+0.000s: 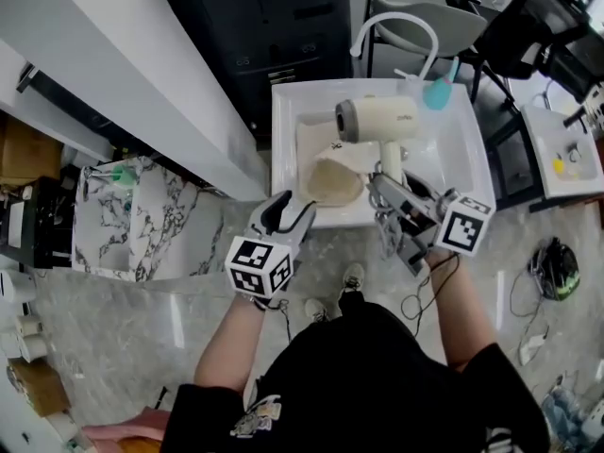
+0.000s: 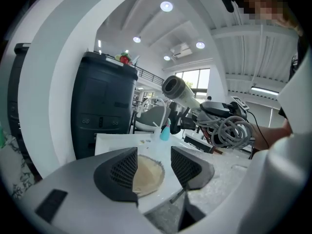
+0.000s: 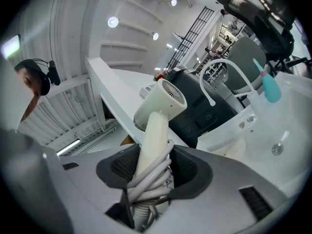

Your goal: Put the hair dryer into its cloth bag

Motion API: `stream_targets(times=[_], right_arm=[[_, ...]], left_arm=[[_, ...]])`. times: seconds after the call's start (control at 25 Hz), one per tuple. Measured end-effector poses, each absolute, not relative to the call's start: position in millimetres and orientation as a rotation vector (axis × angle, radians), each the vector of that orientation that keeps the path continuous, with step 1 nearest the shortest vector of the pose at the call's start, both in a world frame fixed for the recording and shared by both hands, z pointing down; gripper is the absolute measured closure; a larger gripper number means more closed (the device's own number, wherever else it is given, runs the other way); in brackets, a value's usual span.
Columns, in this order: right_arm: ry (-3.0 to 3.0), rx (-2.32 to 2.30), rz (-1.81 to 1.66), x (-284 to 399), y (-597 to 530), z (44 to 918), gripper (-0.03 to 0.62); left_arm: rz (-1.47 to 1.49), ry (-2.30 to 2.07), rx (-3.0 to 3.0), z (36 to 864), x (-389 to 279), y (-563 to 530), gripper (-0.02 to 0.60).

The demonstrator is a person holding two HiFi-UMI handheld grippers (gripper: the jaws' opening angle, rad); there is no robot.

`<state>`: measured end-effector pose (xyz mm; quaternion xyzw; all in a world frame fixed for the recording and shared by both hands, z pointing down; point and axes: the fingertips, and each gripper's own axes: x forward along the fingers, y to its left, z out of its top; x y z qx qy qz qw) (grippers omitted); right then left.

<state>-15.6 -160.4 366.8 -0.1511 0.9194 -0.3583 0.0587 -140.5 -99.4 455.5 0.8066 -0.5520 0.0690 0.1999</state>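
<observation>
The cream hair dryer (image 1: 379,119) hangs over the white sink, nozzle to the left. My right gripper (image 1: 391,194) is shut on its handle, and the grey cord (image 3: 146,186) is wound round that handle between the pads. The beige cloth bag (image 1: 332,181) lies in the sink under the dryer, its mouth towards me. My left gripper (image 1: 287,211) is at the sink's near edge, just left of the bag, open and holding nothing. In the left gripper view the bag (image 2: 147,175) shows beyond the open jaws, with the dryer (image 2: 178,91) up to the right.
The white sink (image 1: 283,111) has a curved white tap (image 1: 396,25) and a teal bottle (image 1: 438,92) at its back. A black cabinet (image 1: 274,26) stands behind it. A marble counter (image 1: 142,217) lies to the left, and a chair (image 1: 528,26) at the back right.
</observation>
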Motion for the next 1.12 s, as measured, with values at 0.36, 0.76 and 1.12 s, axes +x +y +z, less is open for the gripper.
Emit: stream_targets(times=[0.36,0.76,1.12], right_arm=[[2.799,-0.365,-1.133,-12,-209,381,0.399],[2.818,-0.289,-1.169,-3,-230,393,0.399],[2.812,-0.319,-1.199,-3,-236,403,0.399]], left_arm=[[0.277,-1.587,2.189,481,-137,-149,0.367],[0.391,-1.61,2.133,512,-134,-175,0.354],[0.476,-1.565,2.095,546,-149,-191,0.353]])
